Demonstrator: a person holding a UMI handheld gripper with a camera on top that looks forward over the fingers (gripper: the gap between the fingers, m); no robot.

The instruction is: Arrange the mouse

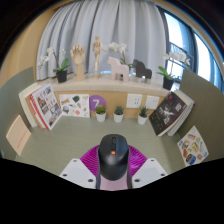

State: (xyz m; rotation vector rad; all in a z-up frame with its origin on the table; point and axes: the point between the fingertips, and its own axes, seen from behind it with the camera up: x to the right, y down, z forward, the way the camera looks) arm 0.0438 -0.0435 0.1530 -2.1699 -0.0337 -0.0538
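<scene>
Gripper view
Gripper (113,170): its two fingers reach forward over a pale desk (40,150), their magenta pads (92,158) showing at either side of the mouse.
Mouse (112,157): a dark mouse with an orange mark at its scroll wheel, lying lengthwise between the fingers, nose pointing away from the gripper.
Grip: the pads sit close against both flanks of the mouse and seem to press on it, though the contact lines are small in this view, so a thin gap cannot be ruled out.
Support: whether the mouse rests on the desk or is lifted clear of it cannot be told.
Beyond the fingers: two small potted plants (100,112) stand side by side, well ahead of the mouse.
Ahead to the left: a book (44,105) leans propped up, with a flat tan item nearer on the desk.
Ahead to the right: a dark framed picture (170,113) leans upright, and a printed magazine (192,146) lies nearer.
Far back: a shelf (110,82) carries small figurines and more plants, with pale curtains (105,25) and a window behind.
</scene>
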